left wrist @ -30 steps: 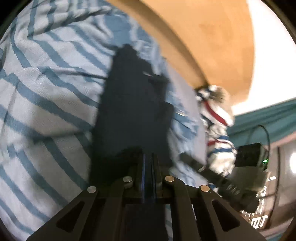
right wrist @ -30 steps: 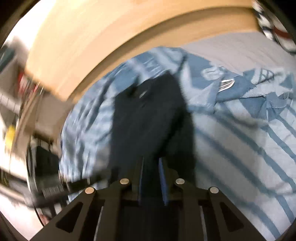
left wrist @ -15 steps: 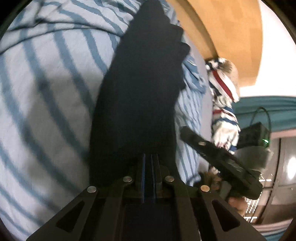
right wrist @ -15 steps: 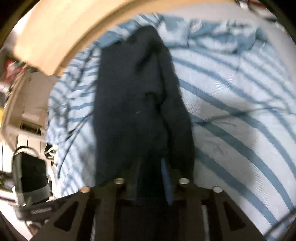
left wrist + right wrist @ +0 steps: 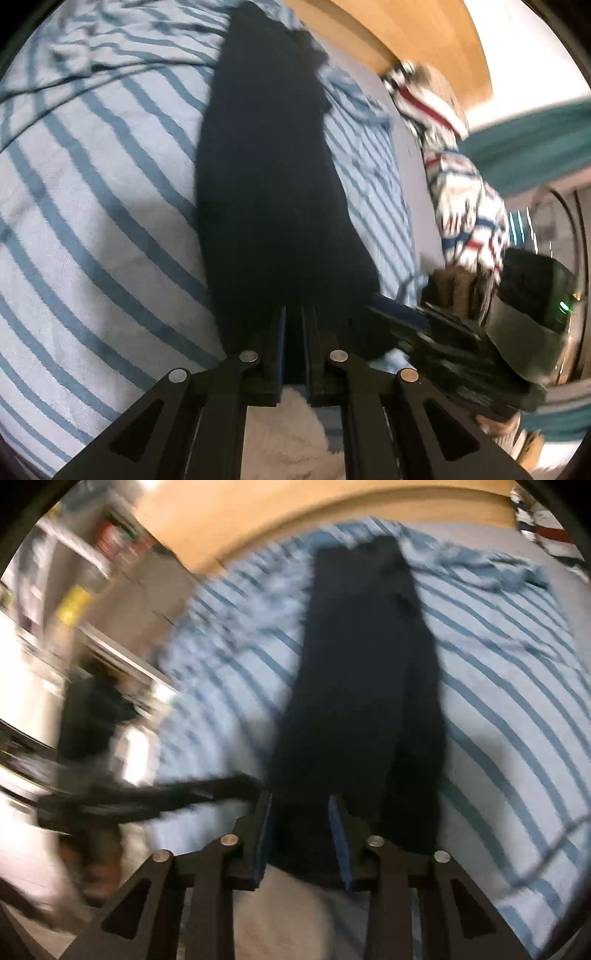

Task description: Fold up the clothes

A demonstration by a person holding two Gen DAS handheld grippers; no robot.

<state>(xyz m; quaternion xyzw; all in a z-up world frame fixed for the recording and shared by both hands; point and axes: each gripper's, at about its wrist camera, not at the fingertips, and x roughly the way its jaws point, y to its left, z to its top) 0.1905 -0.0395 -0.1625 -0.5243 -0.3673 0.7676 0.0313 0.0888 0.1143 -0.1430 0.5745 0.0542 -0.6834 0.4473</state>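
A dark navy garment (image 5: pixel 266 184) (image 5: pixel 362 683) lies stretched lengthwise on a blue-striped bed sheet (image 5: pixel 92 221) (image 5: pixel 517 701), its far end near the wooden headboard (image 5: pixel 406 33). My left gripper (image 5: pixel 293 314) is shut on the garment's near edge, with only a thin strip of cloth between the pads. My right gripper (image 5: pixel 301 801) holds the same edge a little to the side. Its jaws stand wider and are closing on a thick bunch of fabric that fills the gap. Each gripper shows in the other's view, the right gripper (image 5: pixel 399 317) sharp and the left gripper (image 5: pixel 221 786) blurred.
A crumpled light-blue garment (image 5: pixel 354 96) (image 5: pixel 480 565) lies by the headboard (image 5: pixel 277 524). A white, red and blue patterned cloth (image 5: pixel 461 177) is heaped at the bed's right side. Blurred shelves (image 5: pixel 74 590) stand to the left. Something pale and fluffy (image 5: pixel 295 435) lies under the grippers.
Both grippers have drawn back from the headboard with the dark garment, which now lies longer and flatter. The right jaws stand wider than a second ago.
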